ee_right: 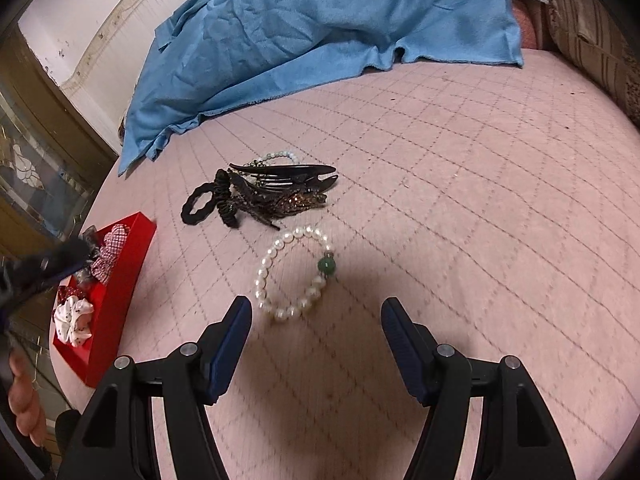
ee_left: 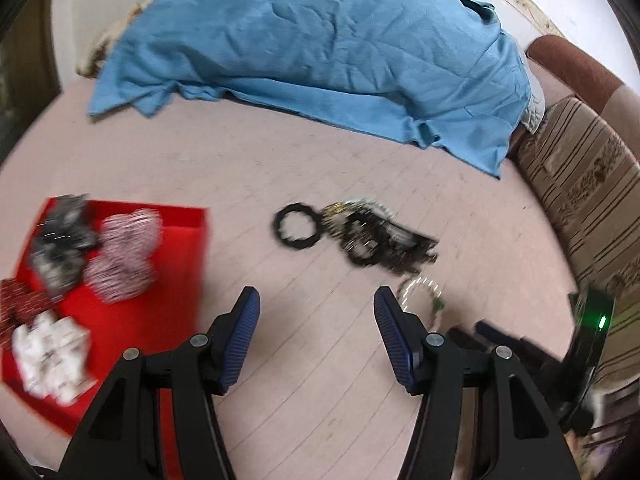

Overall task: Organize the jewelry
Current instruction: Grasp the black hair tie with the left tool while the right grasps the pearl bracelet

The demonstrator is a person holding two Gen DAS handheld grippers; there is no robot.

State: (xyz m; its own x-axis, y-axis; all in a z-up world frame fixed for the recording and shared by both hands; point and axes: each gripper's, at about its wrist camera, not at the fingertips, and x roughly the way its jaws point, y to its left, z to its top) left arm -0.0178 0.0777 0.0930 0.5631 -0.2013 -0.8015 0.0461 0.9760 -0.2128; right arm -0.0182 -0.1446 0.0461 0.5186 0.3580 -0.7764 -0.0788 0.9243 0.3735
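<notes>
Pink quilted bedding [ee_right: 460, 168] fills both views, with a rumpled blue cloth [ee_right: 304, 28] at its far end. Near the middle lies a pearl bracelet [ee_right: 294, 274] with one green bead, flat on the quilt. Just beyond it sits a tangle of black hair clips [ee_right: 280, 186] and a black scrunchie [ee_right: 200, 202]. To the left, a red tray [ee_right: 120, 280] holds several fabric scrunchies. The right gripper [ee_right: 316, 328] hovers just short of the bracelet, jaws apart and empty. The left gripper [ee_left: 318, 320] also stands apart, gripping nothing.

Pearl bracelet [ee_right: 295, 274] flat beside tangled black hair accessories [ee_right: 260, 196].
</notes>
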